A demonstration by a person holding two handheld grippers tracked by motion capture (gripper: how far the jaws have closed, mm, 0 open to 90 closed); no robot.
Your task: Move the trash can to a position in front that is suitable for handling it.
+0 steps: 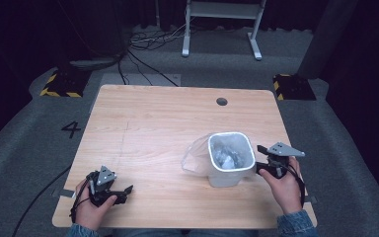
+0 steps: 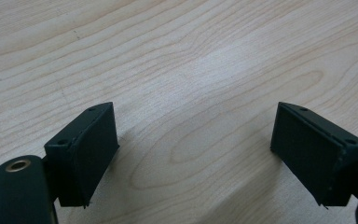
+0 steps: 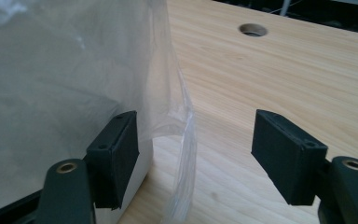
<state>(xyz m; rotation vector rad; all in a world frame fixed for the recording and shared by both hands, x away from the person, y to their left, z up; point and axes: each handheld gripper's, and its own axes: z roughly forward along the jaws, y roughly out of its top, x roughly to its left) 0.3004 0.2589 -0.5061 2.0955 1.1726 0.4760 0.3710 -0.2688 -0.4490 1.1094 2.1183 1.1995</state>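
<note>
A white bin [image 1: 224, 177] stands on the wooden table [image 1: 153, 118], right of centre. It is lined with a clear plastic bag [image 1: 195, 155] that spills over its left side, with crumpled material inside. My right gripper [image 1: 259, 159] is close to the bin's right wall. In the right gripper view its jaws [image 3: 196, 149] stand apart, a loose fold of the bag [image 3: 182, 140] hanging between them untouched, the left jaw beside the bin wall [image 3: 140, 175]. My left gripper [image 1: 124, 193] rests near the table's front left corner, open [image 2: 193, 140] over bare wood.
A round cable hole [image 1: 221, 101] sits near the table's far edge, also in the right gripper view [image 3: 253, 30]. Grey carpet surrounds the table; a white stand [image 1: 222, 24] and cables lie beyond it.
</note>
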